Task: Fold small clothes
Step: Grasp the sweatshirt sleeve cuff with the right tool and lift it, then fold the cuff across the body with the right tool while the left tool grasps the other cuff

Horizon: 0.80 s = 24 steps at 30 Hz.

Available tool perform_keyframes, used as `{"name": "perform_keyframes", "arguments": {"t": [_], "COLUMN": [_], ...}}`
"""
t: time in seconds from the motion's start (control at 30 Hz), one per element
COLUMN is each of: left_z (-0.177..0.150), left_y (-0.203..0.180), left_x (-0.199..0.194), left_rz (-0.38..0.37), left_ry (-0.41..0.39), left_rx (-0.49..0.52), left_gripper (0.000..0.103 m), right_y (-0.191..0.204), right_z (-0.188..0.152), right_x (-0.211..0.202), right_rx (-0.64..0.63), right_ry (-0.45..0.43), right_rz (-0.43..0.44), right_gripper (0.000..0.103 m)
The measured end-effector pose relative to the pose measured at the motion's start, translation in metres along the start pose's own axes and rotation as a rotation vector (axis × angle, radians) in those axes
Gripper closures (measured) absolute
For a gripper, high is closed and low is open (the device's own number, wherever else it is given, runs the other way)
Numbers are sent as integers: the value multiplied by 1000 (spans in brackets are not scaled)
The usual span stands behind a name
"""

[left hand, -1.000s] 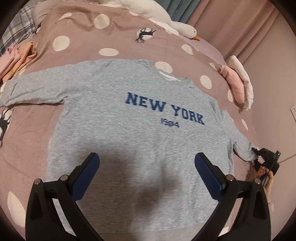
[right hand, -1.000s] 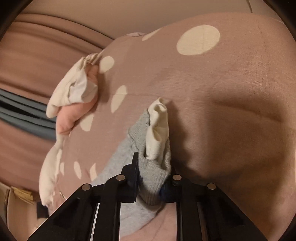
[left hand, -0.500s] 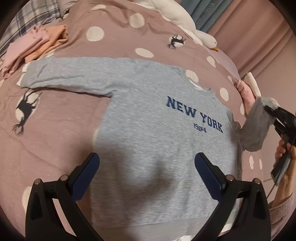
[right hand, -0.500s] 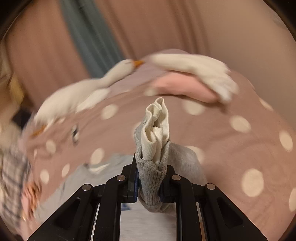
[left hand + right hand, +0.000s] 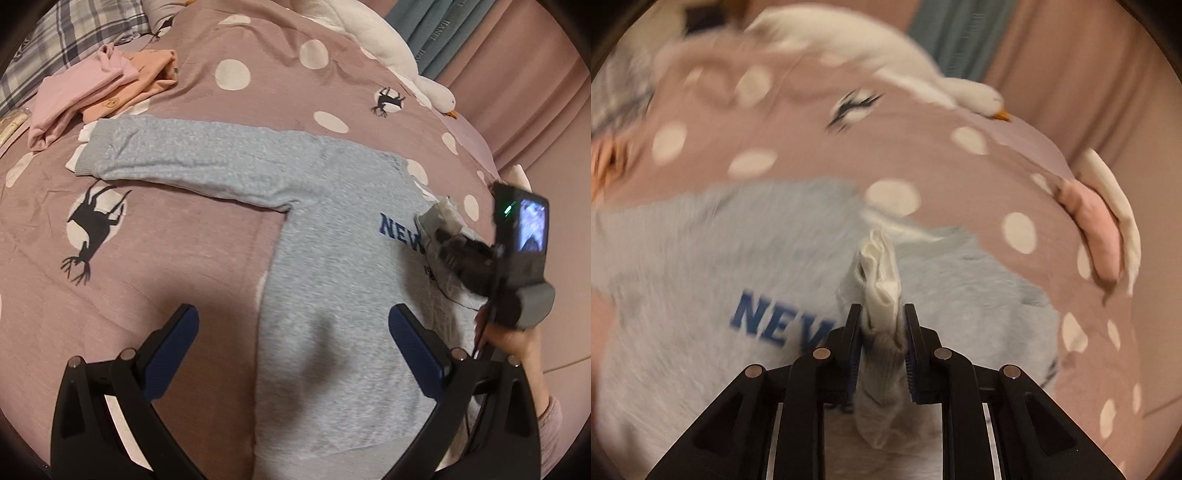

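A grey sweatshirt (image 5: 325, 236) with blue "NEW YORK" lettering lies face up on the pink dotted bed cover (image 5: 166, 258). Its left sleeve (image 5: 192, 155) stretches out flat toward the upper left. My right gripper (image 5: 882, 317) is shut on the cuff of the right sleeve (image 5: 881, 273), grey outside with a white lining, and holds it lifted over the chest lettering. In the left wrist view the right gripper (image 5: 447, 240) with that sleeve cuff (image 5: 439, 218) shows at the right, held by a hand (image 5: 513, 339). My left gripper (image 5: 291, 347) hangs open above the sweatshirt's lower left part, with nothing between its fingers.
Pink and orange clothes (image 5: 99, 85) lie piled at the upper left beside a plaid pillow (image 5: 55, 40). A white goose plush (image 5: 388, 51) lies along the far edge. Folded pink and cream clothes (image 5: 1104, 229) rest at the bed's right edge. Pink curtains (image 5: 517, 74) hang behind.
My right gripper has swung the right sleeve cuff from the bed's right side up and across over the sweatshirt's chest, rolling as it went. My left gripper has drifted left along the hem.
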<state>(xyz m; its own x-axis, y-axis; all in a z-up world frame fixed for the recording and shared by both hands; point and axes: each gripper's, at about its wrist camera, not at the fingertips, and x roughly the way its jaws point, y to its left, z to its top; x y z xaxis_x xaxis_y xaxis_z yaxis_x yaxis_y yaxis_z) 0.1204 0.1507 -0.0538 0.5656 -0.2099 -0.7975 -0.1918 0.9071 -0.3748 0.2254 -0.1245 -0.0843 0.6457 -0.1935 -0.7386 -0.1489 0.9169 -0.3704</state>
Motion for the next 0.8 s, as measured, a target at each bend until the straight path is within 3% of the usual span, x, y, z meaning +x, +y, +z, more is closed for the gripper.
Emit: {"name": "perform_keyframes", "arguments": {"t": [0.13, 0.2, 0.27, 0.37, 0.43, 0.47, 0.53, 0.6, 0.73, 0.8], "left_z": [8, 12, 15, 19, 21, 21, 22, 24, 32, 39], "left_y": [13, 18, 23, 24, 25, 26, 30, 40, 76, 99], "left_x": [10, 13, 14, 15, 14, 14, 13, 13, 12, 8], "left_rz": [10, 5, -3, -5, 3, 6, 8, -11, -89, -129], "left_ry": [13, 20, 8, -7, -16, -22, -33, -39, -35, -50], "left_rx": [-16, -35, -48, -53, -50, -48, -52, -74, -192, -273], "left_gripper": [0, 0, 0, 0, 0, 0, 0, 0, 0, 0], "right_y": [27, 24, 10, -19, -23, -26, -21, -9, 7, 0], "right_z": [-9, -12, -11, -12, -17, -18, -22, -26, -21, -16], "right_x": [-12, -24, -30, -24, -17, -7, 10, 24, 7, -11], "right_rx": [-145, -151, -83, 115, 199, 242, 280, 272, 185, 202], "right_ry": [-36, -88, -103, -92, -62, -39, 2, 45, 35, -12], "right_rz": [-32, -19, 78, 305, 365, 378, 416, 430, 390, 433], "right_gripper": [55, 52, 52, 52, 53, 53, 66, 67, 67, 67]}}
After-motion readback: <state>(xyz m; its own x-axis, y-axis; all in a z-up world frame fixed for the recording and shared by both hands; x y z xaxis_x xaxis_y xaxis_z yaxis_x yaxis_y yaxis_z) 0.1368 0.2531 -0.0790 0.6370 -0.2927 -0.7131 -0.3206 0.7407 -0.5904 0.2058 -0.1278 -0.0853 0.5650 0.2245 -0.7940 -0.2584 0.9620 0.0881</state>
